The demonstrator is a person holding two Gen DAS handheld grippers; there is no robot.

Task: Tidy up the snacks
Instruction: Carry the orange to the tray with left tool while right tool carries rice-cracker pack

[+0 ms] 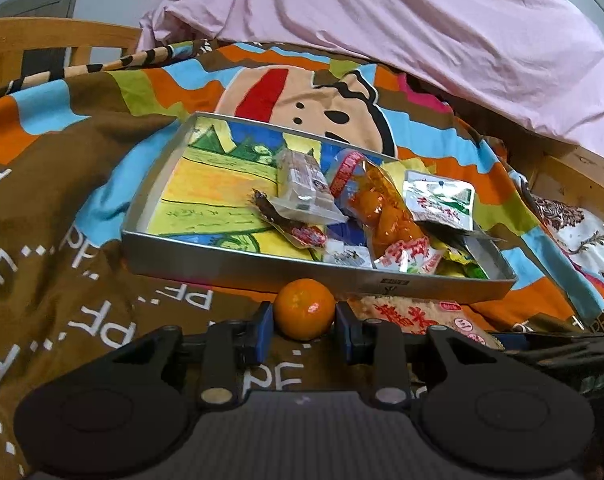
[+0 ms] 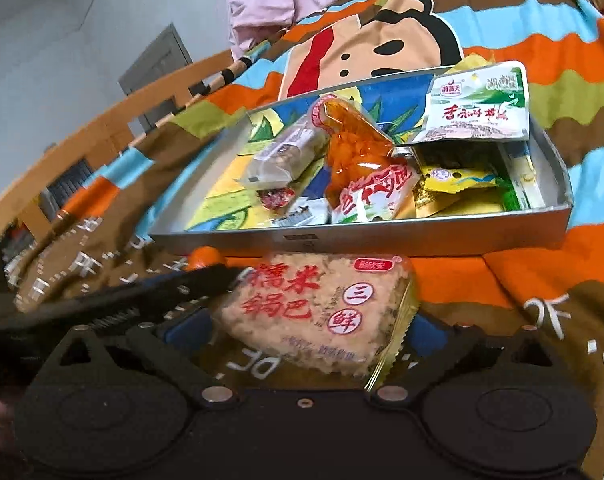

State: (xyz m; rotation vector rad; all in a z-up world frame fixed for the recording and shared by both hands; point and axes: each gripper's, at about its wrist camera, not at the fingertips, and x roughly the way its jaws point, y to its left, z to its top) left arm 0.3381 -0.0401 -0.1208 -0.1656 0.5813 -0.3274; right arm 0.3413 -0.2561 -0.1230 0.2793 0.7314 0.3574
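A small orange sits on the bedspread just in front of the metal tray, and my left gripper is shut on it, blue pads pressed to both sides. To its right lies a rice-cracker packet with red characters. In the right wrist view this packet lies tilted between the wide-spread fingers of my right gripper, which stands open; a gap shows at the left pad. The orange peeks out behind the left tool's finger. The tray holds several snack packets.
In the tray lie an orange packet, a white-green one, a clear-wrapped cake and yellow packets. A pink duvet is heaped behind. A wooden bed rail stands at the left, a patterned cushion at the right.
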